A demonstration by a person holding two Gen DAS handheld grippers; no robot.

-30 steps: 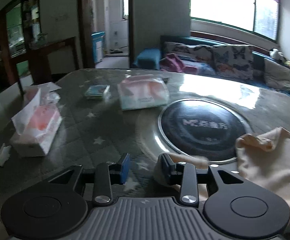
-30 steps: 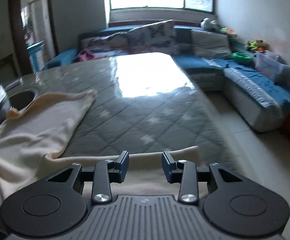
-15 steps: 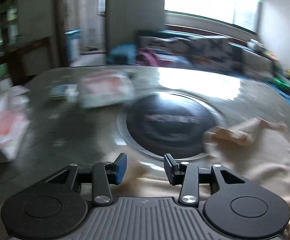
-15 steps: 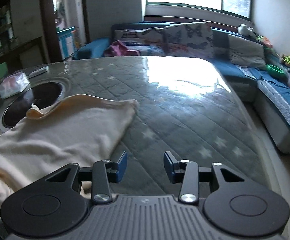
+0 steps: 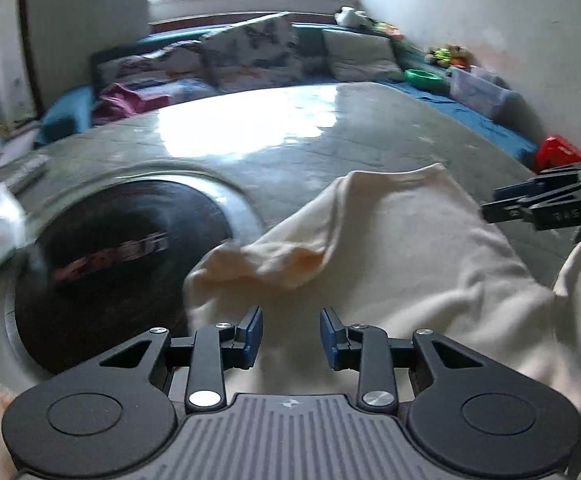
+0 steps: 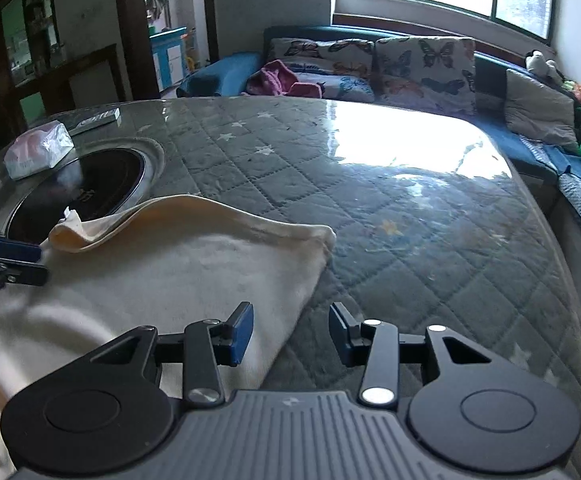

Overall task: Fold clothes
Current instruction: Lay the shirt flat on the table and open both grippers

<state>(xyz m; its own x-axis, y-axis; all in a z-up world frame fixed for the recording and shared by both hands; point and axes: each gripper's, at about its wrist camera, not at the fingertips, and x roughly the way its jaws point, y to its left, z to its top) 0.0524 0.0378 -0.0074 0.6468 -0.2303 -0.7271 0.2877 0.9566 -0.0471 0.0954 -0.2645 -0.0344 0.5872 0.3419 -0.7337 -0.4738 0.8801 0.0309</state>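
nearest the left camera, the left gripper (image 5: 290, 334) is seen with its jaws apart over the cream garment (image 5: 390, 256), nothing held. the right gripper (image 6: 290, 332) is likewise spread wide, empty, above the garment's right edge. the garment is spread on the quilted table (image 6: 410, 208), one rumpled corner lying on the black round cooktop (image 6: 86, 188). beyond, a tissue pack (image 6: 36, 154) is set by the cooktop's rim; cushions are piled on the far sofa (image 6: 486, 76).
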